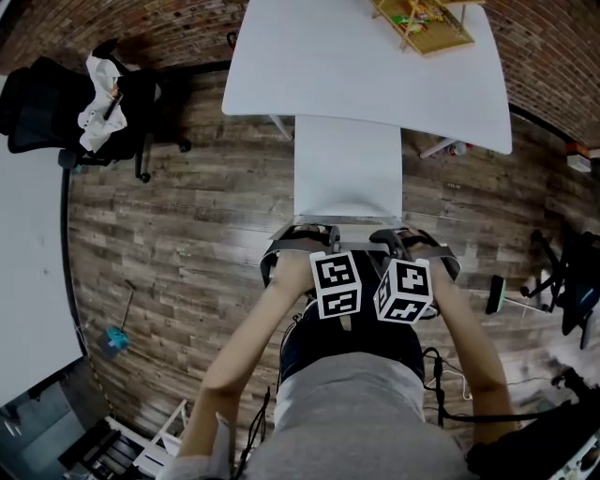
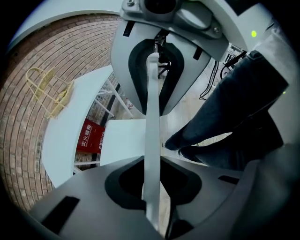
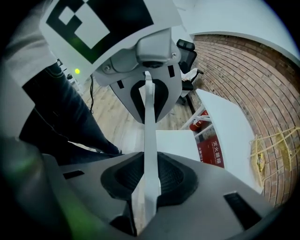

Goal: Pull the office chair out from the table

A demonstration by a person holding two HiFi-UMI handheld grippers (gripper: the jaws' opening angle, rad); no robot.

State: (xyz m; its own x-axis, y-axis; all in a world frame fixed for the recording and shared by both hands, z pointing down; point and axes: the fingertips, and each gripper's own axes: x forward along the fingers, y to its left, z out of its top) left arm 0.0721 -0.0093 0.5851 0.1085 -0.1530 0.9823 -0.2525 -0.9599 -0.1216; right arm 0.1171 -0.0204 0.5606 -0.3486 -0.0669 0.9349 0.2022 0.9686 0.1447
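A: Checking on the chair pull. Where are we?

B: Grip stage looks done, pull not. The office chair [image 1: 347,167] stands straight ahead of the person, seat pointing at the table [image 1: 309,75]. The front of the seat is right at the table's near edge, maybe slightly under it.

A: Jaws?

B: Left gripper [image 1: 298,242] and right gripper [image 1: 410,242] sit side by side on the top edge of the backrest [image 2: 152,112]. Both gripper views show that thin white edge running between the jaws, pads pressed on it from either side. Both clamped, neither empty.

A: Anything in the way?

B: The person's legs [image 2: 234,108] are close behind the backrest, so they'd need to step back as the chair comes. A cable [image 1: 441,375] trails on the wood floor [image 1: 187,234] near them. Possible snag.

A: Remaining?

B: The whole pull, as I read it. The seat has to come well clear of the table. The basket [image 1: 424,23] up there isn't involved.
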